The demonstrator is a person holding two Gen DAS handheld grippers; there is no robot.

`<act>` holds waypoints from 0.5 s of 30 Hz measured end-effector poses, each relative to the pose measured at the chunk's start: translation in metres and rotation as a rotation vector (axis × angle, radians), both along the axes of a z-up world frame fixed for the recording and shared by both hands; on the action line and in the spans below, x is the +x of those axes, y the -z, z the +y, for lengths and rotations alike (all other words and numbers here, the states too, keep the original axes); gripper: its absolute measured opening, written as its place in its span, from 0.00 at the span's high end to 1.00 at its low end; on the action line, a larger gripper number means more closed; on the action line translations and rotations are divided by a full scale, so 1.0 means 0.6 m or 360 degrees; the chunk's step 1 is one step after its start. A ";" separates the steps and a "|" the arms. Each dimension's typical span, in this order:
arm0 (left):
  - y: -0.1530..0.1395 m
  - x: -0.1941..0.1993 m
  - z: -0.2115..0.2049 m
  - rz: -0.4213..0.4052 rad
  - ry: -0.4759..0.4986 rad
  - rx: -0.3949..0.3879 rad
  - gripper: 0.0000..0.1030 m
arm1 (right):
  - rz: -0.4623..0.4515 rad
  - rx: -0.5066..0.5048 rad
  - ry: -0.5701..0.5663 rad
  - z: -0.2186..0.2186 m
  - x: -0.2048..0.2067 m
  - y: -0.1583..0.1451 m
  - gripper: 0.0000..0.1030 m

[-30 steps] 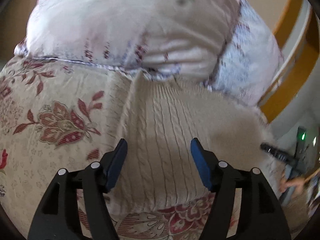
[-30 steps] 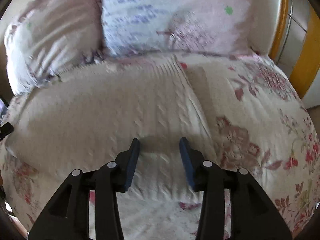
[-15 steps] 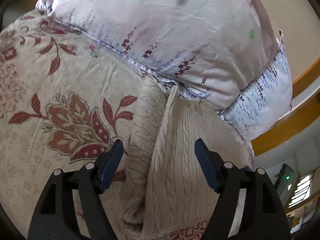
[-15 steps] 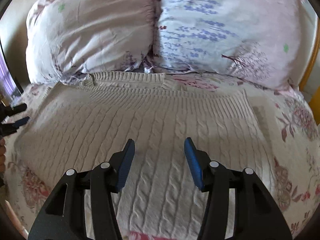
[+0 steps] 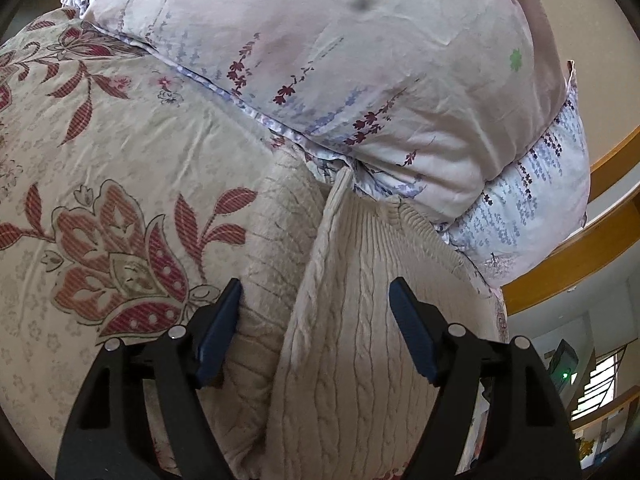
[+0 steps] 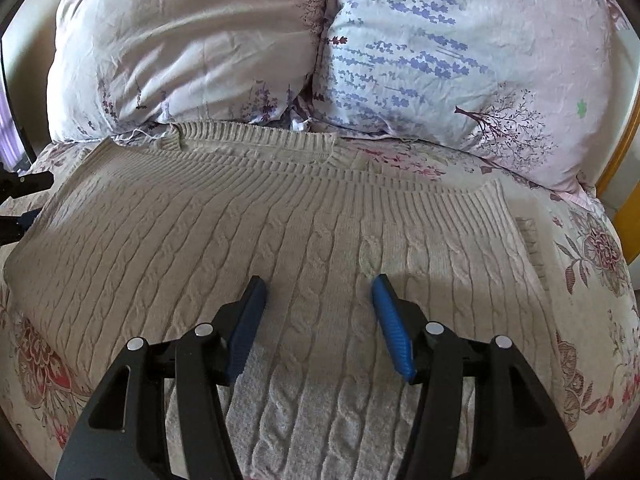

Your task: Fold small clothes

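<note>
A beige cable-knit sweater (image 6: 248, 232) lies spread flat on the flowered bedspread (image 6: 592, 264), its ribbed collar toward the pillows. My right gripper (image 6: 318, 286) hovers over the middle of the sweater; its jaws are opening and nothing is pinched between the blue pads. In the left wrist view the sweater (image 5: 348, 320) runs away from me, with a folded sleeve along its left side. My left gripper (image 5: 316, 290) stands open above that left edge, its pads apart from the knit. The left gripper's black tip (image 6: 24, 200) shows at the right wrist view's left edge.
Two floral pillows (image 6: 192, 48) (image 6: 472, 56) lean against the head of the bed just beyond the collar. A wooden bed frame (image 5: 576, 256) borders the right side. The bedspread (image 5: 120, 160) extends to the left of the sweater.
Both views have swung round as the grippers moved and rolled; the sweater now lies square before the right gripper. The right jaws have spread wider. The left jaws stand slightly wider.
</note>
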State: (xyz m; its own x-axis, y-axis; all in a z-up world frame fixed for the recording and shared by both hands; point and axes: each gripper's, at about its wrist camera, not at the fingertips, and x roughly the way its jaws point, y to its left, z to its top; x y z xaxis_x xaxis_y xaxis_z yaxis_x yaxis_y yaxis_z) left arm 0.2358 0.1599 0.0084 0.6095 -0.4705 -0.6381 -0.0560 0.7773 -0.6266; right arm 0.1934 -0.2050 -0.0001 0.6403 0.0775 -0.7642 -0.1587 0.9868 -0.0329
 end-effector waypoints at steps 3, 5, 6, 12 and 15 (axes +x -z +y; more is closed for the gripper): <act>0.003 0.006 -0.004 0.0027 0.0008 -0.0023 0.41 | 0.0000 0.0011 -0.0001 -0.001 0.000 0.000 0.44; 0.008 0.008 -0.005 0.0060 0.0017 -0.0078 0.52 | -0.0004 0.0016 -0.0001 -0.001 -0.001 0.000 0.44; 0.010 0.009 -0.006 0.0077 0.0024 -0.0111 0.53 | -0.0005 0.0018 -0.0003 -0.002 -0.001 0.000 0.44; 0.008 0.007 -0.009 0.0083 0.0013 -0.0175 0.78 | -0.0010 0.0029 -0.0010 -0.004 -0.002 0.000 0.43; -0.020 0.004 -0.023 0.0004 0.0032 -0.0181 0.81 | -0.0010 0.0029 -0.0015 -0.004 -0.001 0.000 0.43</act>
State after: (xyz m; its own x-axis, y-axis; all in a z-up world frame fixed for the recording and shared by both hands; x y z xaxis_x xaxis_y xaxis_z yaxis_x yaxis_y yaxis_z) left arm 0.2379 0.1464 0.0203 0.5977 -0.5520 -0.5814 -0.0426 0.7023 -0.7106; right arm 0.1926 -0.2074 -0.0002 0.6443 0.0976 -0.7586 -0.1681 0.9856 -0.0159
